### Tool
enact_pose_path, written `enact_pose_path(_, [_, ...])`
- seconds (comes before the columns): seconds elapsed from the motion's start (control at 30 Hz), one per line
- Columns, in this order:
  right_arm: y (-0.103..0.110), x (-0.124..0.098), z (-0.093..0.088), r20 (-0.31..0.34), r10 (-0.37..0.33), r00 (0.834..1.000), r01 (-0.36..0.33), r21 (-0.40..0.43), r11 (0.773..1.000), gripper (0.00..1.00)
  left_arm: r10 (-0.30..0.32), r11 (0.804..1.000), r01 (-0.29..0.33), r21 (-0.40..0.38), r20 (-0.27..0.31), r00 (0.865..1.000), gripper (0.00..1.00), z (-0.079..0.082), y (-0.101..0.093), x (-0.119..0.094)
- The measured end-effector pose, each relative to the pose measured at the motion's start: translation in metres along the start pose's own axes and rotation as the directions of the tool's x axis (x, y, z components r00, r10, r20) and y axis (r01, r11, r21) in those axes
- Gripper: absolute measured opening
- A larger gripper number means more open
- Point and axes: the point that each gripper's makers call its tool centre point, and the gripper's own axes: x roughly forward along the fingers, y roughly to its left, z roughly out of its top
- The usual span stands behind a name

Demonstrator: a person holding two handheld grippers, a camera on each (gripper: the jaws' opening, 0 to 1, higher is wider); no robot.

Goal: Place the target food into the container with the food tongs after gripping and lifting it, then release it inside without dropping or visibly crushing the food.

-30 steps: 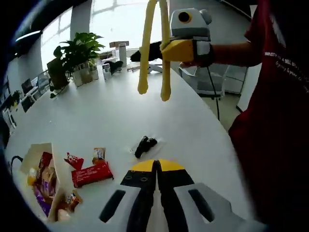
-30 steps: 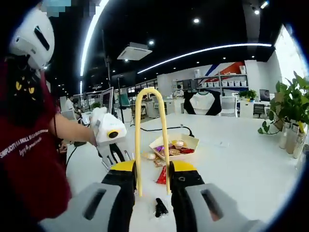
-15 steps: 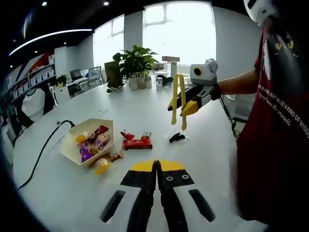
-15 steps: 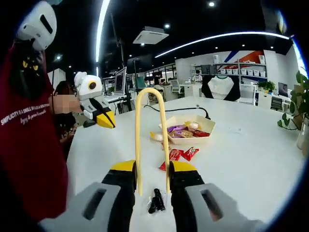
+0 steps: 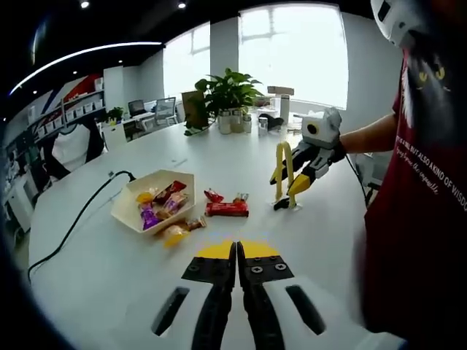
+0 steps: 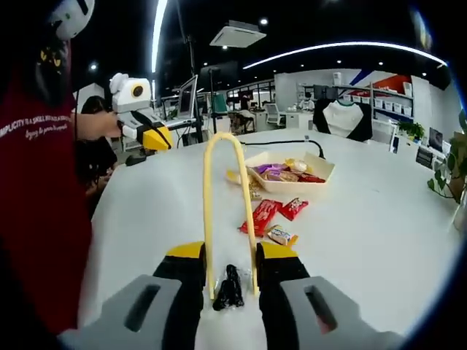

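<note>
An open-plan office with ceiling light strips and a potted plant (image 5: pixel 228 89) by the window surrounds the white table (image 5: pixel 109 277) where you work. Your right gripper (image 6: pixel 232 281) clamps the bent end of the yellow food tongs (image 6: pixel 223 211), and their two tips sit on either side of a small dark wrapped snack (image 6: pixel 229 288) lying on the tabletop. The tong arms stand a narrow gap apart, about as wide as the snack; whether the tips are actually pressing it cannot be told. In the left gripper view the same tongs (image 5: pixel 285 172) stand upright on the table with the snack (image 5: pixel 281 205) at their foot. Your left gripper (image 5: pixel 238 266) is held off the table with its jaws pressed together and nothing between them. Past the tongs, a red chocolate bar (image 6: pixel 259 216) and two smaller wrapped sweets lie loose. Well beyond them sits the cream paper tray (image 6: pixel 321 168) holding assorted candies. A black cable (image 5: pixel 73 222) runs across the table beside the tray.
</note>
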Motion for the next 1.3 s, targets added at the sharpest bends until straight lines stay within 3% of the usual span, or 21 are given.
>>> enact_pose_path(0.23, [0.004, -0.005, -0.001, -0.002, -0.068, 0.998, 0.068, -0.030, 0.997, 0.20, 0.010, 1.000, -0.010, -0.003, -0.002, 1.000, 0.01, 0.000, 0.002, -0.002])
enact_pose_path(0.37, [0.001, -0.007, -0.001, 0.017, -0.145, 0.989, 0.145, 0.012, 0.989, 0.17, 0.013, 1.000, -0.013, 0.002, -0.004, 1.000, 0.01, 0.000, 0.002, -0.003])
enact_pose_path(0.5, [-0.005, -0.010, -0.002, 0.005, -0.252, 0.968, 0.250, 0.108, 0.962, 0.15, 0.010, 1.000, -0.010, 0.015, -0.016, 1.000, 0.01, -0.003, 0.001, -0.003])
enact_pose_path(0.6, [-0.004, -0.009, -0.002, -0.010, -0.266, 0.964, 0.266, 0.111, 0.958, 0.15, 0.007, 1.000, -0.007, 0.019, -0.017, 1.000, 0.01, -0.003, 0.000, -0.003])
enact_pose_path(0.77, [-0.011, -0.010, -0.001, 0.011, -0.348, 0.937, 0.334, 0.256, 0.907, 0.14, 0.012, 1.000, -0.012, 0.019, -0.007, 1.000, 0.01, -0.003, 0.002, -0.006])
enact_pose_path(0.9, [-0.017, -0.014, 0.000, 0.012, -0.372, 0.928, 0.353, 0.285, 0.891, 0.14, 0.019, 1.000, -0.019, 0.016, -0.002, 1.000, 0.01, -0.004, 0.003, -0.011])
enact_pose_path(1.03, [-0.021, -0.018, 0.016, 0.038, -0.398, 0.916, 0.367, 0.318, 0.874, 0.14, 0.038, 0.999, -0.038, 0.003, 0.002, 0.999, 0.01, -0.010, 0.007, -0.020])
enact_pose_path(1.3, [-0.031, -0.017, 0.054, 0.099, -0.415, 0.904, 0.369, 0.308, 0.877, 0.14, 0.079, 0.997, -0.078, -0.018, 0.017, 0.997, 0.01, -0.017, 0.013, -0.037])
